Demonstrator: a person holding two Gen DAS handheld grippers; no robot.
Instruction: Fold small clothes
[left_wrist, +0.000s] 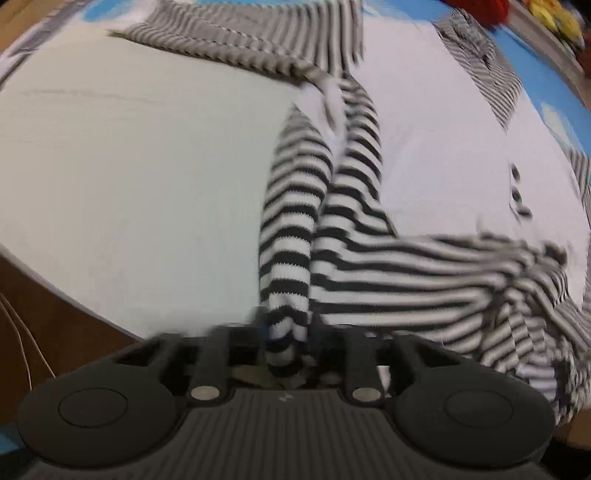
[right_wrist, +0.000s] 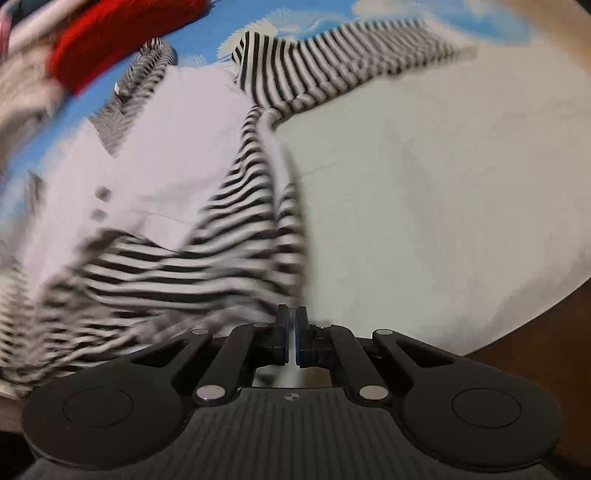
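A small garment with black-and-white striped sleeves and a white body (left_wrist: 436, 155) lies on a pale surface (left_wrist: 129, 177). My left gripper (left_wrist: 286, 354) is shut on a striped edge of it (left_wrist: 291, 266), which runs up taut from the jaws. My right gripper (right_wrist: 291, 332) is shut on another edge of the striped garment (right_wrist: 258, 206), pinched between blue-padded fingers (right_wrist: 282, 332). A striped sleeve (right_wrist: 332, 66) lies spread at the far side. Both views are blurred by motion.
A blue patterned mat (right_wrist: 288, 18) lies under the pale surface. A red garment (right_wrist: 118, 33) sits at the far edge, with yellow items (left_wrist: 550, 14) beside it. The brown table edge (right_wrist: 535, 350) shows near me.
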